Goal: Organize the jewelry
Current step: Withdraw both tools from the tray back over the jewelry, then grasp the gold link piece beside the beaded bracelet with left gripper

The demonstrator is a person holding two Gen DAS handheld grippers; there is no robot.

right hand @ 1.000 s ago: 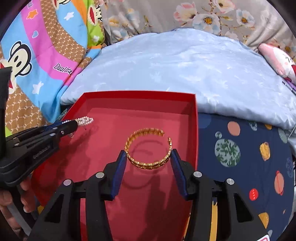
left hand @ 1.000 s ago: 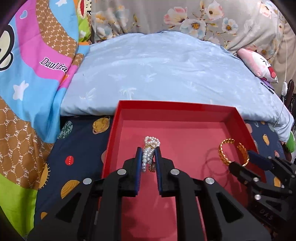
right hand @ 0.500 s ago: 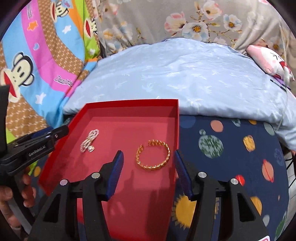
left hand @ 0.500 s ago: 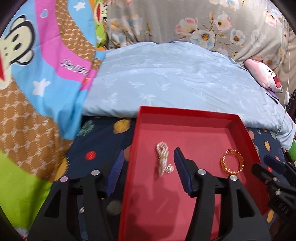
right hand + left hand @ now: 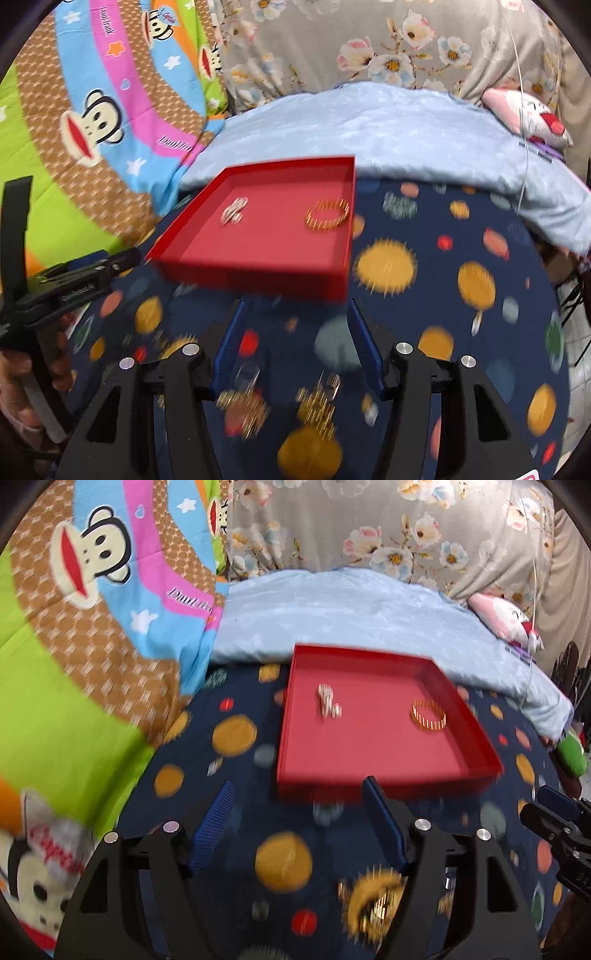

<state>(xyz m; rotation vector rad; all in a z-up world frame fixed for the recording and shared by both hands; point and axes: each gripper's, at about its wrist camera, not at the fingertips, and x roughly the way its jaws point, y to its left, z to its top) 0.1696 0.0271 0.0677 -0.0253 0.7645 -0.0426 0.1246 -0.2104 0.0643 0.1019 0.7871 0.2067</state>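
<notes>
Gold jewelry point(image 5: 317, 406), blurred, perhaps loose chains, lies just below the right gripper point(image 5: 295, 347); both the right and the left gripper point(image 5: 299, 823) have fingers apart, empty.

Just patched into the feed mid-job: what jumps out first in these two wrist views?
The red tray on the dark planet-print bedsheet grabs the eye, with a pearl piece lying toward its left and a gold bangle toward its right. Both the left gripper and the right gripper hang open and empty short of the tray's near wall. More gold jewelry lies blurred on the sheet between the right gripper's fingers.
</notes>
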